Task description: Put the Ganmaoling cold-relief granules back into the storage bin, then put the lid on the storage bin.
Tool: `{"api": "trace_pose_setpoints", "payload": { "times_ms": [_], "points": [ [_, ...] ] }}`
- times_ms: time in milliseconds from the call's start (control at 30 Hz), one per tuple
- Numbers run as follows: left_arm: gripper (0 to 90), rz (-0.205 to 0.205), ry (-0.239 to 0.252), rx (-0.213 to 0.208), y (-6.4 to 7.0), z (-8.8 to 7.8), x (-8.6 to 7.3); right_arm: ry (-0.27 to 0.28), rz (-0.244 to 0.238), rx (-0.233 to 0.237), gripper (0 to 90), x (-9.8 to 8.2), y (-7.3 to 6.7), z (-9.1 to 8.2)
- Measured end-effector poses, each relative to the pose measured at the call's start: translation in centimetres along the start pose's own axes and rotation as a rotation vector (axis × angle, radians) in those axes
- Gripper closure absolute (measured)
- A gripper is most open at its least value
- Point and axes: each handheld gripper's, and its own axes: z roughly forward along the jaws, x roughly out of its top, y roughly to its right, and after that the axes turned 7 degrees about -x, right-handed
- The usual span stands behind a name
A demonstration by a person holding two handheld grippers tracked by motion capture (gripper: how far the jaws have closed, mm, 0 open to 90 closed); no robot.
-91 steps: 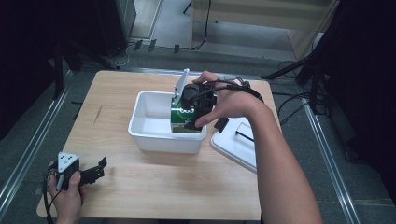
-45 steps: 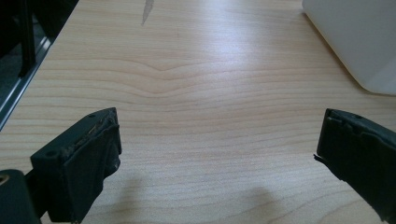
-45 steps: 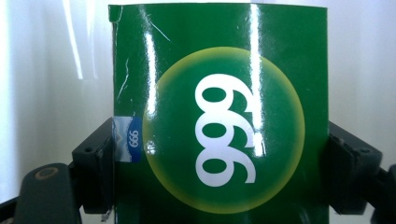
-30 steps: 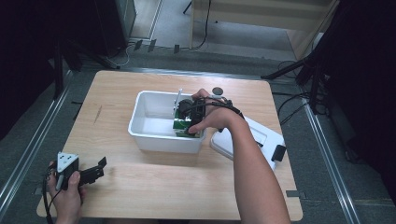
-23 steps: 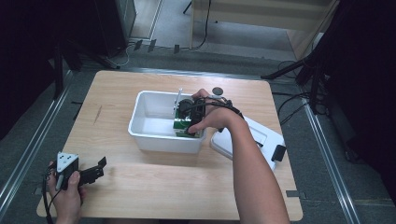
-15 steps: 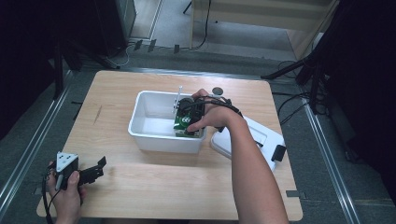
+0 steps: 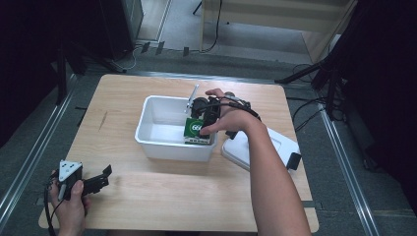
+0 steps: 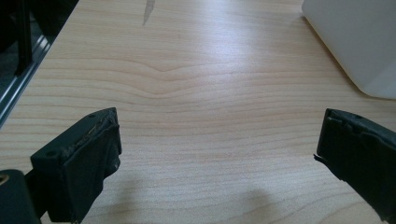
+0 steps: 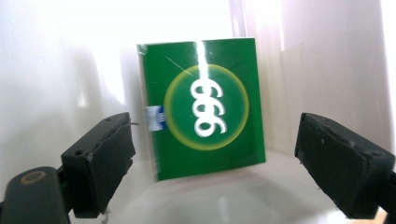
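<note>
You're dropping the box (image 9: 203, 119) in the bin (image 7: 147, 120). Your right gripper (image 9: 215, 163) has just been opening, box between the jaws, unpinched; lift out toward 12. Left gripper (image 8: 217, 154) idles wide open, empty.

Items counted on the worktop (image 7: 162, 196): one white tub (image 7: 157, 142); one green box (image 7: 195, 132) marked 666, inside that tub; one white lid (image 7: 275, 147) with one black clip, beside the tub. Hand-held claws: two, a left claw (image 7: 101, 179) and a right claw (image 7: 204, 115).

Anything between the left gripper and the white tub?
No, just bare wooden table between the left gripper and the white tub, seen in the left gripper view.
</note>
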Motion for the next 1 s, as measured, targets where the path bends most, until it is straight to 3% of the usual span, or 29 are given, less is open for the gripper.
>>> {"api": "trace_pose_setpoints", "payload": {
  "times_ms": [33,300,733,1000],
  "points": [
    [0.4,0.000,0.000,0.000,0.0,0.0,0.0,0.012,0.009,0.021,10.5,-0.1,0.1,-0.5],
    [0.4,0.010,-0.005,0.002,0.1,0.1,0.0,0.021,0.052,-0.003,7.5,-1.1,0.3,-3.7],
    [0.4,0.011,-0.009,0.005,0.1,0.1,0.0,0.003,0.117,-0.061,5.1,-7.1,0.8,-7.7],
    [0.4,0.011,-0.006,0.004,0.1,0.1,0.0,-0.022,0.155,-0.094,5.3,-10.5,0.6,-8.1]
  ]
}}
